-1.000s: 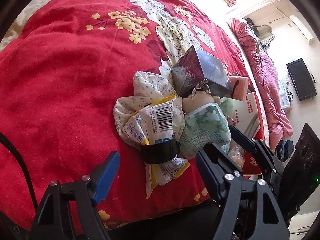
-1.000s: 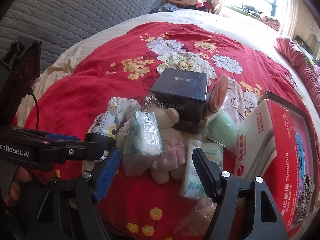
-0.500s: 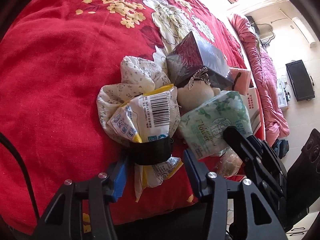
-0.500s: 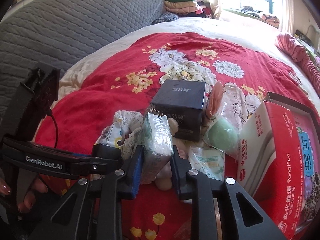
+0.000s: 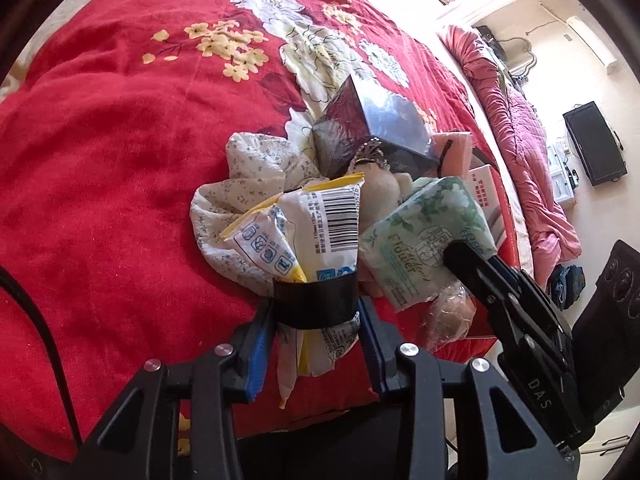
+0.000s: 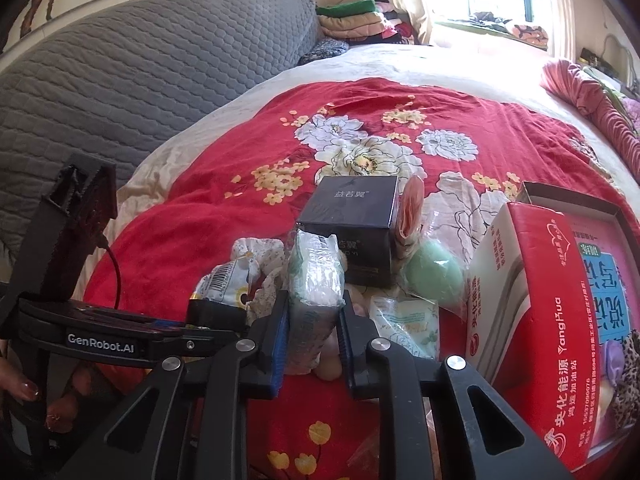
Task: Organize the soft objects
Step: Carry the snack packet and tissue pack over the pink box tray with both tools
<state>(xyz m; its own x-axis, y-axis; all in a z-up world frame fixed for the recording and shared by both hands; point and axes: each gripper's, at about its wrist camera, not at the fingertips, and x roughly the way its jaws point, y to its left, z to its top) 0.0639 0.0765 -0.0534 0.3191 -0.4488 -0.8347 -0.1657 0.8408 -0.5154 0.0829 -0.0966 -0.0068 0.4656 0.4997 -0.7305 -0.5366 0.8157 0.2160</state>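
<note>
A heap of soft items lies on the red floral quilt (image 5: 120, 140). My left gripper (image 5: 314, 320) is closing on a white and yellow packet (image 5: 320, 224) with a barcode, and its blue pads press the black band around it. A green tissue pack (image 6: 316, 272) sits upright between the pads of my right gripper (image 6: 312, 320), whose jaws are closing and squeeze it. The left wrist view shows that same tissue pack (image 5: 424, 240) on the right, beside the packet. A plush bear (image 5: 380, 184) and a floral cloth (image 5: 248, 160) lie just behind.
A dark box (image 6: 352, 216) stands behind the heap, with a pink item (image 6: 412, 208) and a green ball (image 6: 434, 276) to its right. A large red carton (image 6: 532, 300) fills the right side. A grey quilted headboard (image 6: 140, 64) rises at far left. A hand (image 6: 24, 384) holds the left gripper.
Both grippers went from wide open to closed: the left around the banded packet, the right around the green tissue pack, which now stands a little higher above the bear.
</note>
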